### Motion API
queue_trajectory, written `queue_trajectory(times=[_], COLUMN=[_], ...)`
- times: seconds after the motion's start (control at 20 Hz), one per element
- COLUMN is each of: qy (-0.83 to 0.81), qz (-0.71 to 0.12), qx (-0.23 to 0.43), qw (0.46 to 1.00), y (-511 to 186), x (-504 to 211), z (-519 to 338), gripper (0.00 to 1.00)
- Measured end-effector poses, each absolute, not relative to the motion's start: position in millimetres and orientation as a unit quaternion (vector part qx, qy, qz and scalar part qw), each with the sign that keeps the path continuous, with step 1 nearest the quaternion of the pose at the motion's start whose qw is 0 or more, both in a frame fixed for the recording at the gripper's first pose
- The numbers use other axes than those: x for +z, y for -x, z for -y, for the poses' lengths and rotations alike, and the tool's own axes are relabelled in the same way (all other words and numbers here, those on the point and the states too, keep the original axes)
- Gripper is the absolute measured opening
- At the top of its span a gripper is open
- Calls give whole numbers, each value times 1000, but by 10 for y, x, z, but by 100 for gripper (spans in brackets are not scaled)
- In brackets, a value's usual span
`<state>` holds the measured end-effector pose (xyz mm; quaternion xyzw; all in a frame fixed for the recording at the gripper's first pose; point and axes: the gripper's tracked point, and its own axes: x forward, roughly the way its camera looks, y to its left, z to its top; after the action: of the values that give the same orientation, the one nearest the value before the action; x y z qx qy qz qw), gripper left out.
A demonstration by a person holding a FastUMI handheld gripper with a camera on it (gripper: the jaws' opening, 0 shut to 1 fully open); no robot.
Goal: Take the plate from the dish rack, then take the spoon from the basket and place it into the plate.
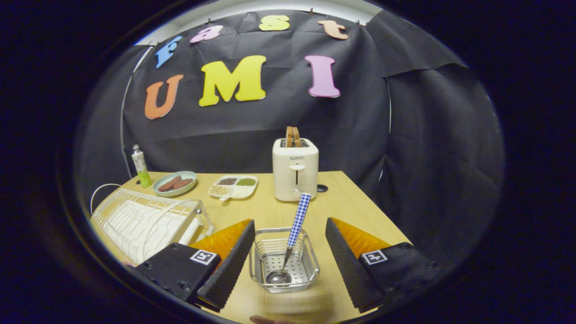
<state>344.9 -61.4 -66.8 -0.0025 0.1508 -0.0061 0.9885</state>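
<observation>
A small metal mesh basket stands on the wooden table between my two fingers. The spoon leans in it, with its steel bowl on the basket floor and its blue-and-white checked handle sticking up and away from me. My gripper is open, one finger on each side of the basket and touching nothing. The white wire dish rack sits left of my left finger, with pale shapes inside that I cannot make out as a plate. A thin pinkish rim peeks in at the near table edge, below the basket.
Beyond the basket stands a white toaster with bread in its slot. Further left are a divided tray of grains, a green plate with sausages and a small bottle. The table's right edge runs close by my right finger.
</observation>
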Motion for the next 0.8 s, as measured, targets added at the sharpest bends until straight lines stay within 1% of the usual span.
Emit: queue_trajectory(times=[0.05, 0.15, 0.25, 0.3, 0.55, 0.6, 0.7, 0.8], qy=[-8, -31, -28, -25, -53, -65, -75, -68], qz=[-152, -148, -159, -169, -165, -153, -128, -115], qx=[-7, -1, 8, 12, 18, 17, 17, 16], qw=[988, 989, 987, 985, 985, 986, 989, 991], y=[-3546, -3690, -3795, -3823, -3841, -3812, -3742, -3651], x=[-665, -650, -733, -779, -785, -751, -623, -511], z=[622, 622, 607, 591, 525, 522, 541, 516], gripper=[100, 97, 86, 75, 36, 21, 16, 16])
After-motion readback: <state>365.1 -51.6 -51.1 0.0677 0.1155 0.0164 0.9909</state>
